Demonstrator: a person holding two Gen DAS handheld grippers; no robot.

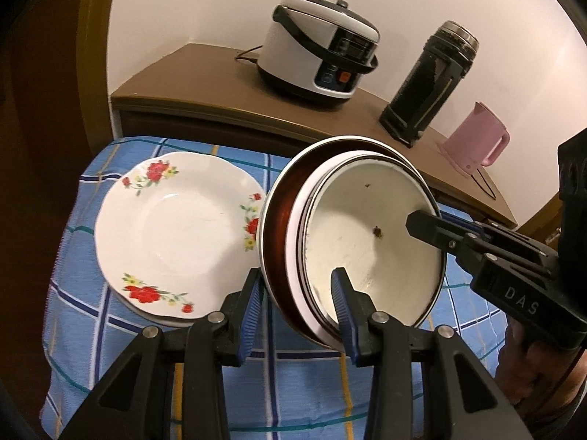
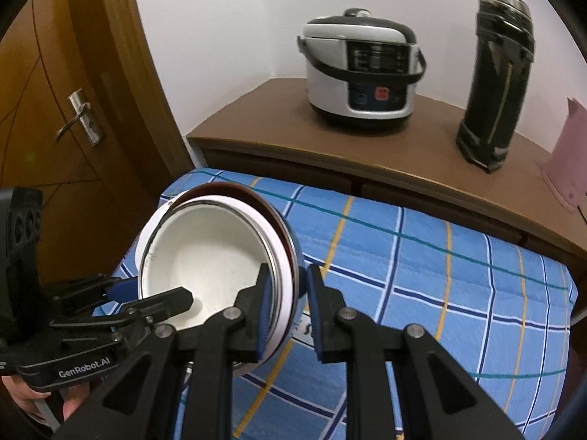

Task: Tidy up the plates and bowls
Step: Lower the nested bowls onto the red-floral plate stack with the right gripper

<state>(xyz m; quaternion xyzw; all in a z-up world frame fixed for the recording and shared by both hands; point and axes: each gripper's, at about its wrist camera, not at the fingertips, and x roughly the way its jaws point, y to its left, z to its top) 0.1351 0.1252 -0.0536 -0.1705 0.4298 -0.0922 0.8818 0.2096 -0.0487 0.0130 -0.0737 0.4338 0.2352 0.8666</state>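
**Both grippers clamped on the nested bowl stack**

Left gripper (image 1: 297,293): jaws part-way apart, closed on the near rim of the stack of nested bowls (image 1: 352,234). One blue pad sits inside the white inner bowl (image 1: 370,242), the other outside the red-brown outer bowl (image 1: 275,216). Stack is tilted up, mouth toward the camera, above the blue checked cloth (image 1: 91,330).

Right gripper (image 2: 286,304): jaws narrow, pinching the opposite rim of the same stack (image 2: 212,253) (one finger inside the white bowl, one on the outer wall). Its black fingers (image 1: 425,223) show crossing the rim in the left wrist view.

Floral plate (image 1: 176,238) lies flat on the cloth, just beside the stack on the left-hand side of that view, on top of another plate whose edge shows beneath.

Behind, on the brown cabinet (image 2: 256,117): rice cooker (image 2: 363,69), black thermos (image 2: 495,80), pink jug (image 1: 477,143).
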